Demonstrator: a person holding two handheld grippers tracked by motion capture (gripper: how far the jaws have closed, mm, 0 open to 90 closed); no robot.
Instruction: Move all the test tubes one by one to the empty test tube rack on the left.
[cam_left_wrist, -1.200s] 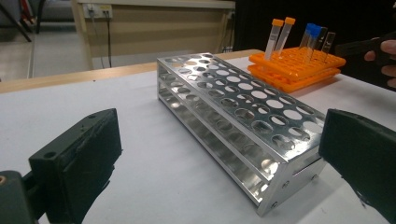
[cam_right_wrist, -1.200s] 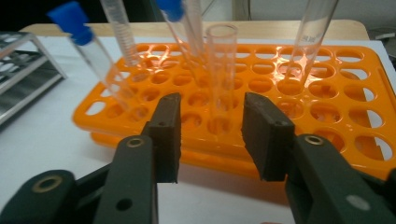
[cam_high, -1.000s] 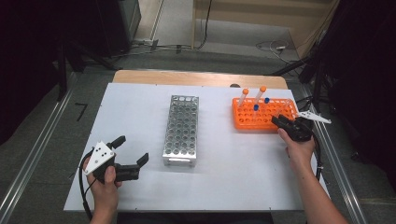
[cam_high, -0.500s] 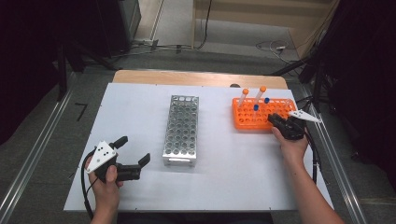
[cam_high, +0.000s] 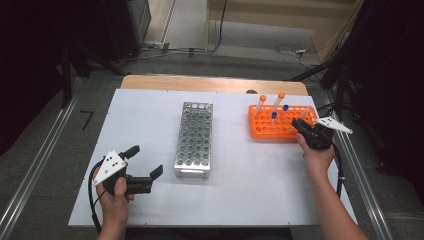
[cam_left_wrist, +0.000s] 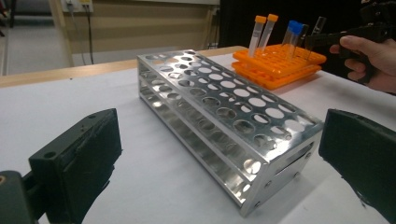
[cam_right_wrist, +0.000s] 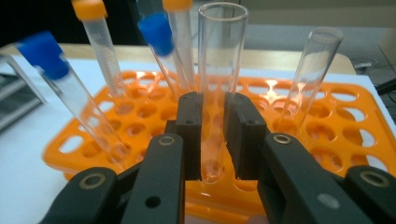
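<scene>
In the right gripper view my right gripper (cam_right_wrist: 213, 112) is shut on a clear uncapped test tube (cam_right_wrist: 222, 56) that stands upright in the orange rack (cam_right_wrist: 336, 135). From the high view this gripper (cam_high: 301, 126) sits at the right end of the orange rack (cam_high: 267, 132). Two orange-capped tubes (cam_high: 278, 100), two blue-capped tubes (cam_high: 285, 108) and another uncapped tube (cam_right_wrist: 313, 70) lean in the same rack. My left gripper (cam_high: 146, 160) rests open near the front left of the table, holding nothing, its jaws spread wide toward the steel rack (cam_left_wrist: 224, 107).
The empty steel rack (cam_high: 193, 140) stands lengthwise mid-table on the white tabletop (cam_high: 250, 190). A cable trails from each gripper. Metal rails run along both sides of the table, and a wooden strip lines its far edge.
My right gripper has edged slightly toward the orange rack's right end. The left hand has kept still.
</scene>
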